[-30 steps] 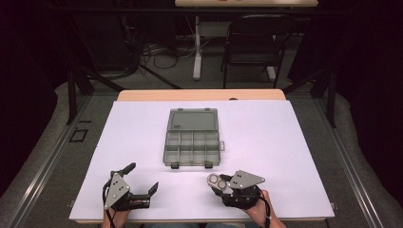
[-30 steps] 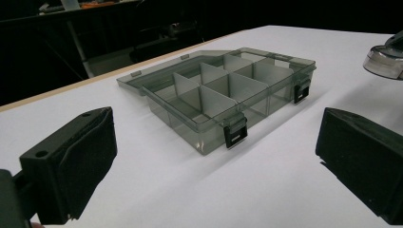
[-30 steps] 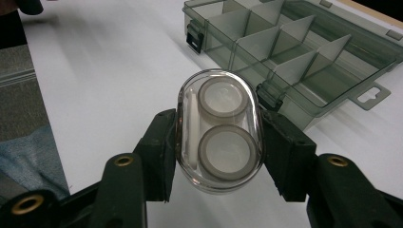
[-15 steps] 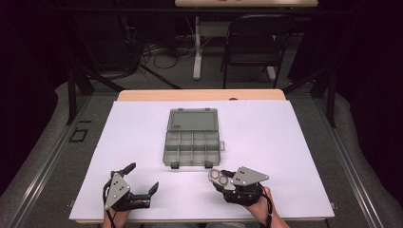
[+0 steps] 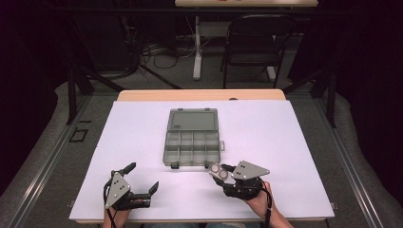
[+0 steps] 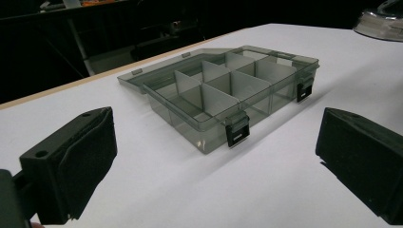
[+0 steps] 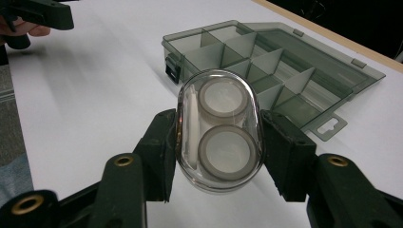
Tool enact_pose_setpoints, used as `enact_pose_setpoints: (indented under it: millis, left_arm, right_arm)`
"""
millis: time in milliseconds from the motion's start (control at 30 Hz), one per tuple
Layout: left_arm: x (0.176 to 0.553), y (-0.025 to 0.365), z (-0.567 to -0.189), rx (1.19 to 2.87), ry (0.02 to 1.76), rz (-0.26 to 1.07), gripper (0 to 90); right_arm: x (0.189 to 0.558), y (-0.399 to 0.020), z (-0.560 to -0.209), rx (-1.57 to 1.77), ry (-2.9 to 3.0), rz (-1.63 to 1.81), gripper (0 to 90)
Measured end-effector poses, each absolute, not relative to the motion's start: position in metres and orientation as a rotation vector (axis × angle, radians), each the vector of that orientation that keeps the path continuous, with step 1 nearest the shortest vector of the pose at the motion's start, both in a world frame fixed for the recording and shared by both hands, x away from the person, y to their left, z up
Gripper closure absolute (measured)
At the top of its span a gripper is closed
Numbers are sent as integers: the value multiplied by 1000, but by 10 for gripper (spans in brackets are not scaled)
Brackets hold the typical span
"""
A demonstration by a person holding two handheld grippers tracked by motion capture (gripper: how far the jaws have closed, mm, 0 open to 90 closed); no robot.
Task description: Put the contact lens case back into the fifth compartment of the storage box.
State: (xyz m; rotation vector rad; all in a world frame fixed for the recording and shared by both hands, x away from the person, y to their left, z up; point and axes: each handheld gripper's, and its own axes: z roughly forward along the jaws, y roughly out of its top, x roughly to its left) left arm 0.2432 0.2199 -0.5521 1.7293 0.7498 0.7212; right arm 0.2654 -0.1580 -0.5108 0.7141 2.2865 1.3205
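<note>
Near the open compartment box (image 5: 192,142): right gripper (image 7: 218,137) clamped on clear oval case (image 7: 219,130), edged slightly closer to box; left gripper (image 5: 142,178) spread apart, idle.

— What is that clear oval case (image 7: 219,130)?

— A transparent, rounded capsule with two grey-rimmed white rings inside, one above the other. It sits clamped at its sides, raised off the white surface (image 5: 285,142), just beside the near right corner of the organiser box (image 5: 192,142).

— And the box?

— Smoky grey, see-through plastic, lying flat mid-surface with its lid folded open behind it. Thin dividers split it into small compartments; two black latches hang on the front wall.
</note>
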Motion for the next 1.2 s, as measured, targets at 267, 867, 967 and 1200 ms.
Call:
enact_pose_setpoints:
  millis: [267,867,967,1200]
  left_arm:
    - [243,220,-552,1726,754,722,1]
    - [242,219,-551,1728,748,729,1]
    - [242,219,-552,1727,749,727,1]
    - [243,218,-552,1729,748,723,1]
  right_arm:
    - [269,-154,-507,699,2282,1326,493]
    - [282,-144,-503,683,2283,1335,492]
    - [285,-142,-502,681,2284,1337,492]
    - [289,-136,-501,664,2296,1340,492]
